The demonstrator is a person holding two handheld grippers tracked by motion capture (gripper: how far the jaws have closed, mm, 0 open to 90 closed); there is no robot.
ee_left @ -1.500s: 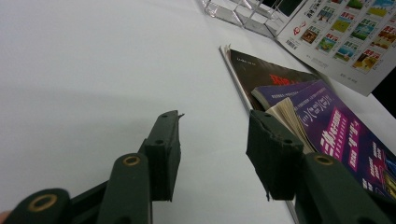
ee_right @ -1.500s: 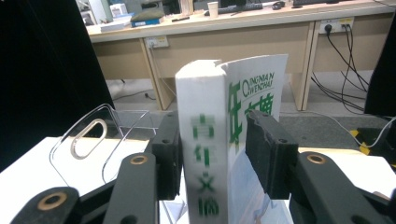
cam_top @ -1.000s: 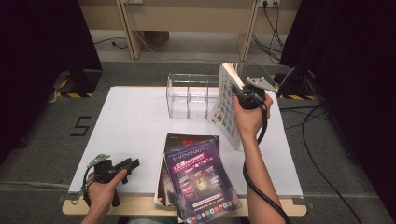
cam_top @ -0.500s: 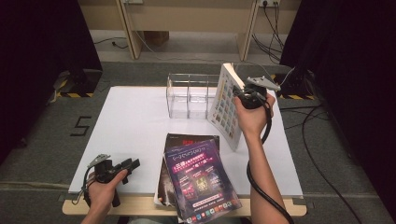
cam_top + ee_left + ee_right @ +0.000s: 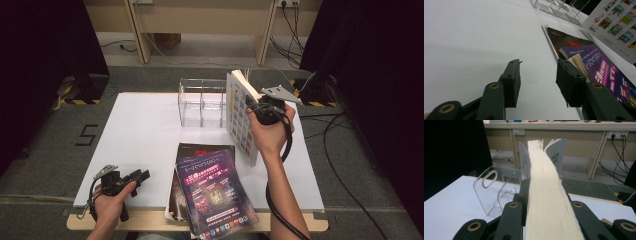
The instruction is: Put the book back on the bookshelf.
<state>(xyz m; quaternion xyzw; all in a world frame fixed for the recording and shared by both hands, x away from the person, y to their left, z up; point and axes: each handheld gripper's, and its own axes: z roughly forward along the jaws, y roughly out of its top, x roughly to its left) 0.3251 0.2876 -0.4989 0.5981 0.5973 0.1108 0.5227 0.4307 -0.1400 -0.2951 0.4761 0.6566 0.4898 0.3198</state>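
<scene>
Two grippers are working at one white table [image 5: 145,140]: the right gripper [image 5: 257,107], right of centre in the high view, is clamping a thick white-covered book [image 5: 241,117] and holding it upright on edge, its lower corner down near the tabletop beside the clear acrylic rack [image 5: 202,102]. Earlier frames are given, and the jaws have just been closing on that book; in the right gripper view the black jaws are pressing both sides of the cream page block [image 5: 546,202], whose covers are fanning open at the far end. The book's cover is showing a grid of small coloured pictures. The rack is transparent plastic with upright dividers, one side panel [image 5: 489,192] carrying an oval cut-out; how many compartments it has is hard to count through the glare. At lower centre of the high view, two more books are lying flat in a stack: a glossy purple book [image 5: 215,192] on top, skewed across a dark-covered book [image 5: 200,150] beneath, both overhanging the near table edge, so their lower corners are cut off. The left gripper [image 5: 137,177], at lower left, is resting on the table with its jaws standing apart on nothing, the matte black pads [image 5: 511,80] pointing toward the stack. Titles on the covers are too small to read.
</scene>
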